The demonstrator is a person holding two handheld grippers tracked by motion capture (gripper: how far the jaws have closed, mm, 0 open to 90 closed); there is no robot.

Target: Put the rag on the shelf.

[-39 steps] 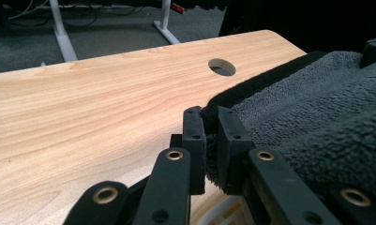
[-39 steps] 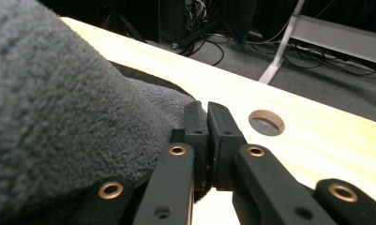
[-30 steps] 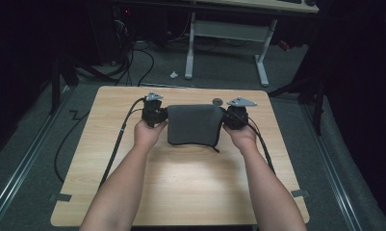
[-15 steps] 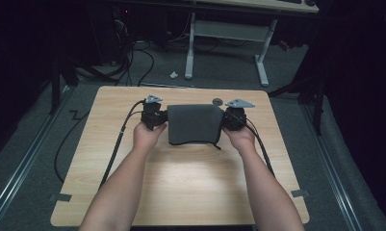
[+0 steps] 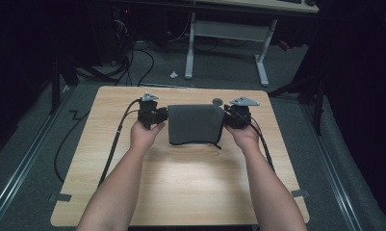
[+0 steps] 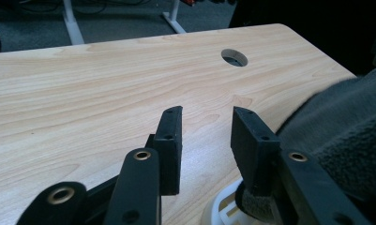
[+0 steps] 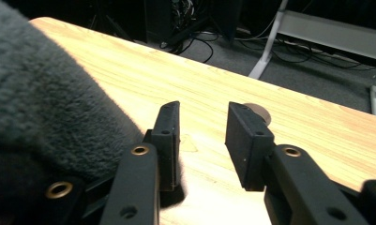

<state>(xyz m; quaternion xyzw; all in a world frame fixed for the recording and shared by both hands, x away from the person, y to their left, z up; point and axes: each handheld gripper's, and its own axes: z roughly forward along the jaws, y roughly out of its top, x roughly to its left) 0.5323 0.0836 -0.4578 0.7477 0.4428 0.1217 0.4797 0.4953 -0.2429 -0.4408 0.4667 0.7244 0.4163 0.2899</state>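
Fleece between our two grippers, both sets of jaws parted and empty.

We see the dark grey folded fleece cloth [image 5: 194, 124] flat on the pale wooden table [image 5: 181, 183], long axis running gripper to gripper. It lies just outside the left gripper [image 6: 205, 129] past its right-hand jaw, and just outside the right gripper [image 7: 202, 126] past its left-hand jaw. Both equally near; neither pinches any cloth between its pads.

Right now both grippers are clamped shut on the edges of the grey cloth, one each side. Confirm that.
Not quite. The left gripper and right gripper flank the grey cloth, one each side, but both gripper views show the jaws open, with bare table between them.
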